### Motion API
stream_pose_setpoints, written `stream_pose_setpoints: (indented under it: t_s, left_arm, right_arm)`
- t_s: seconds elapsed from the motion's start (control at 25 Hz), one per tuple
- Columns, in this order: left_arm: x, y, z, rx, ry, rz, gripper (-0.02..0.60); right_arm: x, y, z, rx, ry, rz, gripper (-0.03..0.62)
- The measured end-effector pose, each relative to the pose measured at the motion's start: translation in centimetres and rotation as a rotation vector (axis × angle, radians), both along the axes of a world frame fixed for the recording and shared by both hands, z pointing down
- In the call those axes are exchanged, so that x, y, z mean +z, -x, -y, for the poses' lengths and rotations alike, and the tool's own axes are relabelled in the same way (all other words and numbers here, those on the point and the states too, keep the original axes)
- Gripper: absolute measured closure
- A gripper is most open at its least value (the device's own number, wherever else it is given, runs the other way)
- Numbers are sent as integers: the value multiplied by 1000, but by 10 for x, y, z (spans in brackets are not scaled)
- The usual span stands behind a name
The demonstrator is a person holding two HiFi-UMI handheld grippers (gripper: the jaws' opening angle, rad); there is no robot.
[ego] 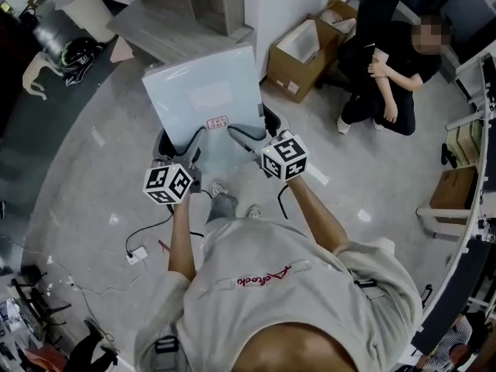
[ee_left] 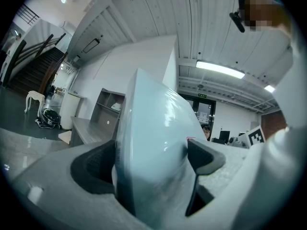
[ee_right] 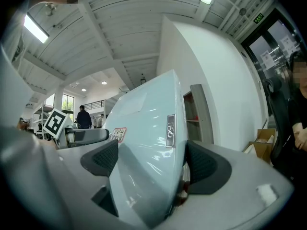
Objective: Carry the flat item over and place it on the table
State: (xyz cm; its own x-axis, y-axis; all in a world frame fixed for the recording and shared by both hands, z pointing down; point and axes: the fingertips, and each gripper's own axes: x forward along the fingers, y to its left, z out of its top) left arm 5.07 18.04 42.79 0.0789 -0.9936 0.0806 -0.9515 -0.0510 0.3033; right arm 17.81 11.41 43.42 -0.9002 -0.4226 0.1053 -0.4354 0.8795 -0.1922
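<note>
A flat pale-blue package [ego: 205, 103] wrapped in clear film is held in the air in front of the person, above the floor. My left gripper [ego: 186, 142] is shut on its near left edge and my right gripper [ego: 249, 134] is shut on its near right edge. In the left gripper view the package [ee_left: 153, 147] fills the gap between the dark pads [ee_left: 91, 166]. In the right gripper view the package [ee_right: 144, 152] is squeezed between both pads [ee_right: 204, 166], with a small red-and-white sticker [ee_right: 118, 134] on its face.
A grey table [ego: 167, 29] stands ahead, beyond the package. An open cardboard box [ego: 306, 49] sits on the floor at the right, next to a crouching person [ego: 391, 72]. A power strip and cable [ego: 138, 250] lie on the floor at the left. Desks line the right edge.
</note>
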Motion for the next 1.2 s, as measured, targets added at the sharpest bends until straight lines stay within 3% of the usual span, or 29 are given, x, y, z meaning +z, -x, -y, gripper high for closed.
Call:
stream_pose_setpoints:
  t_s: [0.44, 1.2]
  left_arm:
    - [11, 41, 47, 5, -14, -16, 101]
    - [5, 175, 205, 75, -23, -34, 101]
  right_arm:
    - [8, 40, 46, 8, -16, -16, 134]
    - [0, 171, 196, 75, -19, -32, 134]
